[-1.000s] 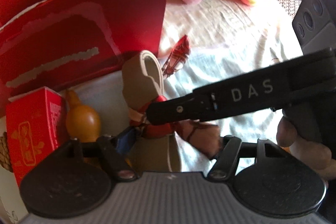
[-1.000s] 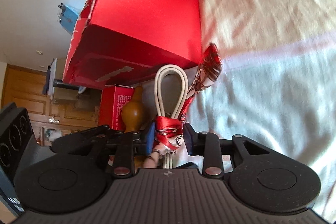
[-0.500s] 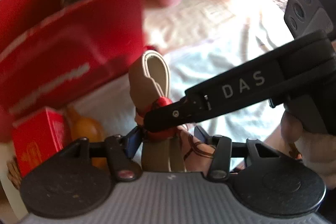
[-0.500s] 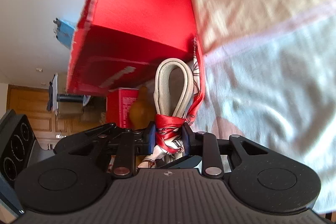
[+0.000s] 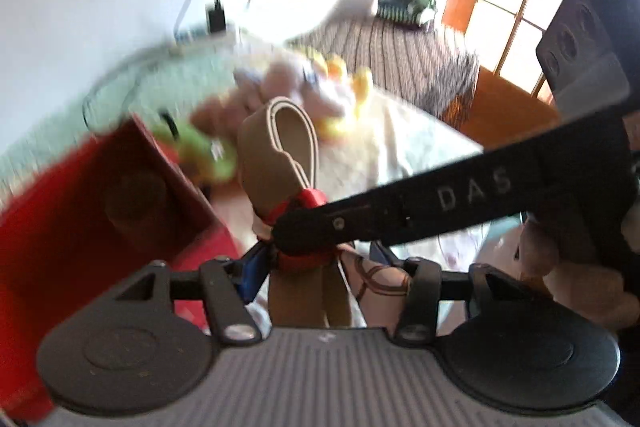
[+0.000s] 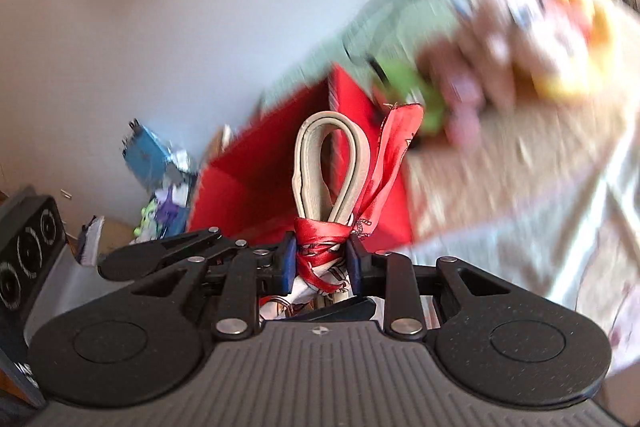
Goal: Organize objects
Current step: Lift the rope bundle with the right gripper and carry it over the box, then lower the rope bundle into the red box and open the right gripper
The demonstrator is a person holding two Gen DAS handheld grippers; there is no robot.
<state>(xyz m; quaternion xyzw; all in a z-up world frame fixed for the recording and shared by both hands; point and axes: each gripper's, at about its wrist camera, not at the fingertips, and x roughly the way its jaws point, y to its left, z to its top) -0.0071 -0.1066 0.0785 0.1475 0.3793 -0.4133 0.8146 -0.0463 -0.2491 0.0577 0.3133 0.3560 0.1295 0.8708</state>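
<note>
A beige looped strap (image 6: 326, 167) tied with a red patterned scarf (image 6: 320, 245) is held up in the air. My right gripper (image 6: 320, 261) is shut on the scarf knot. In the left wrist view the strap (image 5: 280, 151) stands upright between my left gripper's fingers, and my left gripper (image 5: 316, 263) looks partly open around its lower part. The right gripper's black finger (image 5: 400, 215) crosses in front of the knot. A red open box (image 5: 92, 211) lies below left, also in the right wrist view (image 6: 272, 171).
Stuffed toys (image 5: 304, 87) lie blurred on the bed cover behind the box. A striped cushion (image 5: 400, 47) and a window are at the back right. A blue packet (image 6: 148, 155) stands left of the box. Both views are motion-blurred.
Both grippers have lifted the strap and scarf up off the bed and tilted upward; the box now shows from above, and the small red carton and gourd have left view.
</note>
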